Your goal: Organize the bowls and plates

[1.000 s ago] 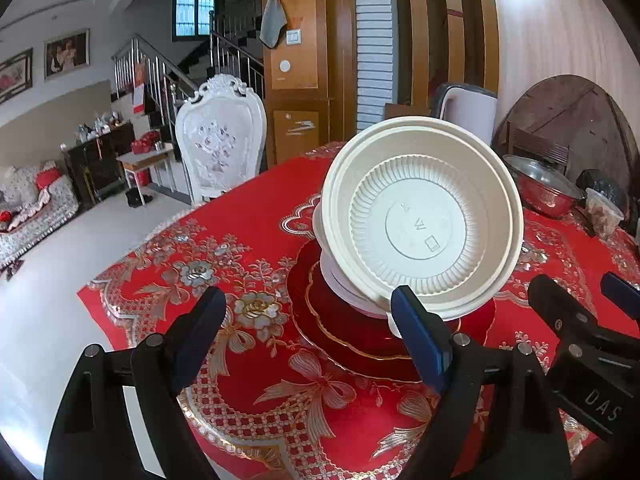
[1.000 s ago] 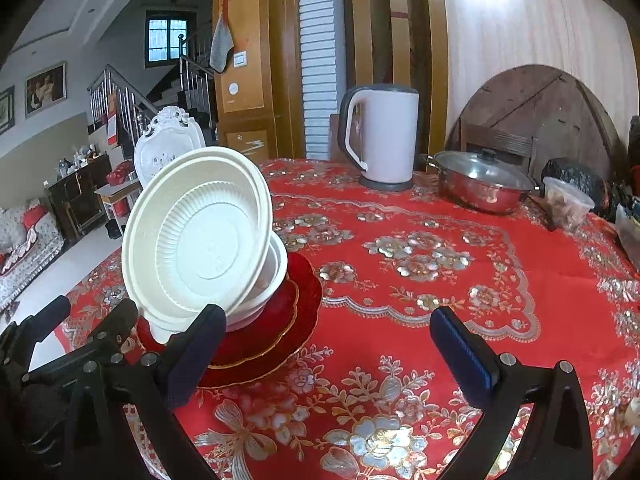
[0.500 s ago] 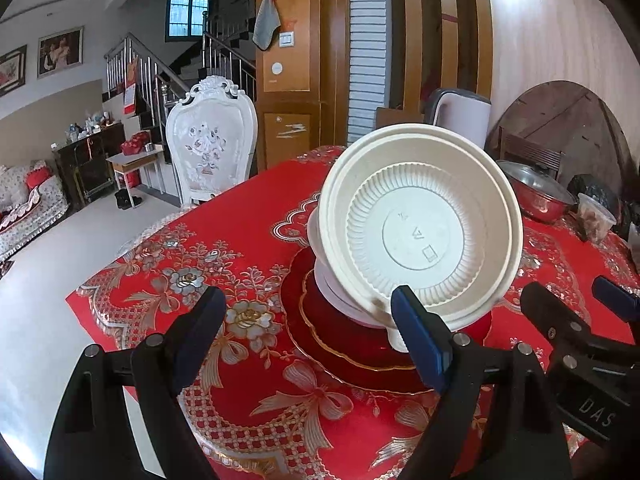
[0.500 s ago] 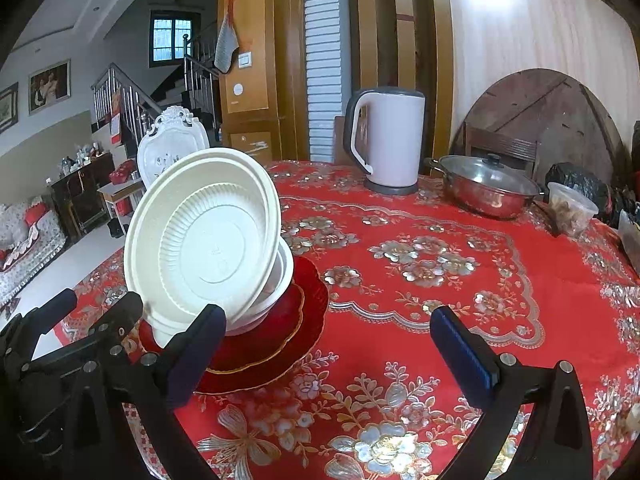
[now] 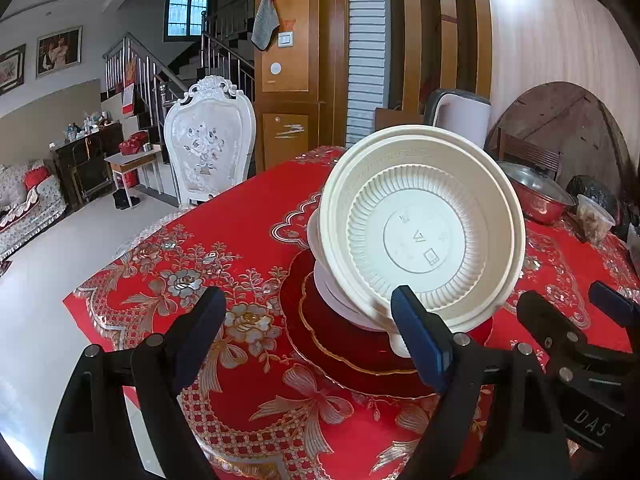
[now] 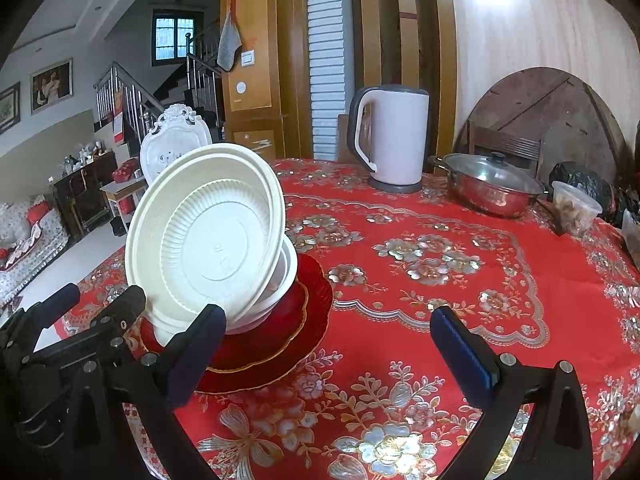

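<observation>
Atop glossy red plates (image 5: pixel 344 344) on the worktop (image 6: pixel 440 264), a ribbed cream plastic bowl (image 5: pixel 420 232) is leaning tilted on white bowls (image 6: pixel 286 276). Both tools, left (image 5: pixel 308 332) and right (image 6: pixel 328 344), are gaping empty. Only the right view is showing the whole kettle (image 6: pixel 390 140).

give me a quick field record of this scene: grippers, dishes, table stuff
left gripper: open, holds nothing
right gripper: open, holds nothing
cream plastic bowl: tilted on edge, underside toward the cameras, leaning on the white bowls
red plates: stacked under the bowls
tablecloth: red, floral
also on table: electric kettle, lidded steel pot, plastic food tub
</observation>
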{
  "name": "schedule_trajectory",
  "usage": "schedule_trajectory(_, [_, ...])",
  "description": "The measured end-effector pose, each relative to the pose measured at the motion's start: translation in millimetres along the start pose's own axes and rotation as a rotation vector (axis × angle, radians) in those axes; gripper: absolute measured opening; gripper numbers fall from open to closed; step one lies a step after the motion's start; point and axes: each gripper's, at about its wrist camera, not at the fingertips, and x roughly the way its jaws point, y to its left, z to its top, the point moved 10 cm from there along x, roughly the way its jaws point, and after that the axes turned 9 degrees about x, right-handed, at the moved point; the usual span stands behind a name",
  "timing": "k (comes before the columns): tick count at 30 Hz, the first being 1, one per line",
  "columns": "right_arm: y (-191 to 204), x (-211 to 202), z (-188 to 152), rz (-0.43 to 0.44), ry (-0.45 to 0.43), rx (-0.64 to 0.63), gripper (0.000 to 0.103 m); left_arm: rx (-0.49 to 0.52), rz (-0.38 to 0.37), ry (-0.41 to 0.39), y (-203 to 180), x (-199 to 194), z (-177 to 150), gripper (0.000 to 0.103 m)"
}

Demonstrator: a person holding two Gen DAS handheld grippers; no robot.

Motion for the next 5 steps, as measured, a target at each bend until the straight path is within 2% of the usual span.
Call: schedule_trajectory(5, [0.3,-1.3,-1.0,0.004,0.0,0.0,0.103,0.005,0.0,-0.006,-1.4,-1.2,1.1,0.085])
